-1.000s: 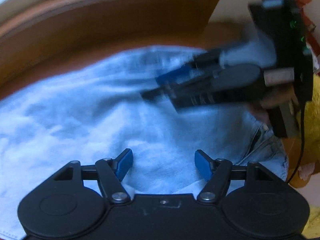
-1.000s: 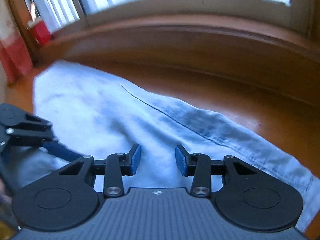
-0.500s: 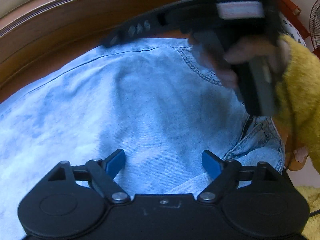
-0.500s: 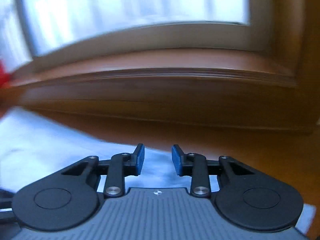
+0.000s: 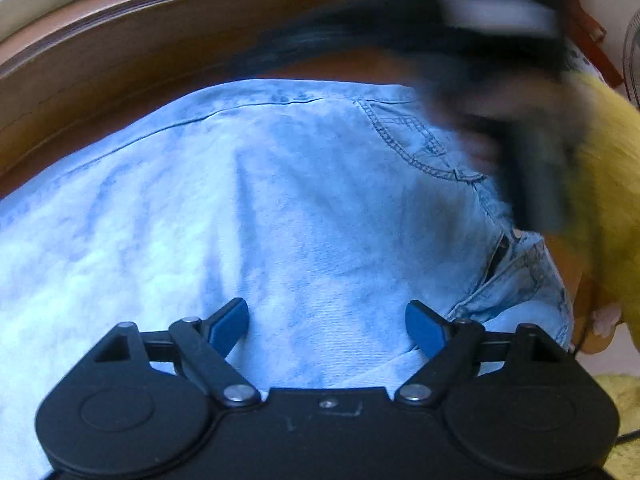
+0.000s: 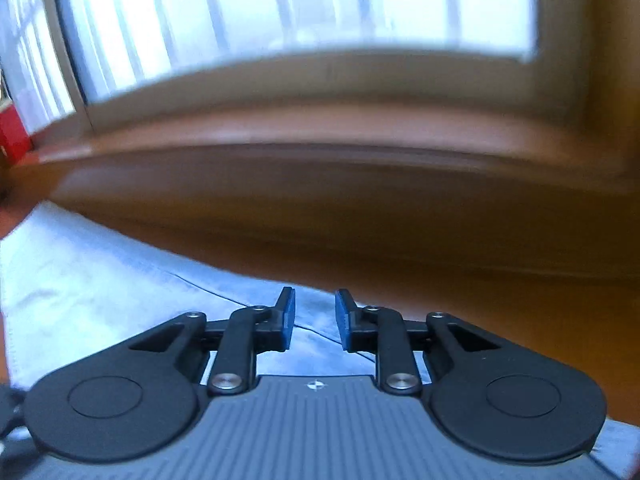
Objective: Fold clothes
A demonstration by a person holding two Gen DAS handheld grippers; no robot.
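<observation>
Two pairs of fingers tell the change. On the left gripper (image 5: 327,326) they have spread from a middling gap to wide apart and now hover with nothing between them, only pale denim beneath. On the right gripper (image 6: 315,322) they have just been closing and stand with a narrow gap, again with no cloth between the pads; the jeans (image 6: 100,292) lie below and beyond them, not pinched.

From the left wrist view the jeans (image 5: 280,208) spread flat across the brown tabletop (image 5: 132,80), their far seam running close along the back edge under the wooden sill, with the stitched pocket and the waistband bunched toward the right-hand edge. The right gripper, a dark blur held by a person's hand in a yellow sleeve (image 5: 612,184), has swung up off the cloth toward the back right corner, where a second ago it sat low over the denim. Its own camera now looks mostly at the window (image 6: 280,16) rather than at the cloth.

My reading: neither hand holds the jeans, so one smoothing or placing step seems finished, and a fresh grip on an edge is needed before any fold.
</observation>
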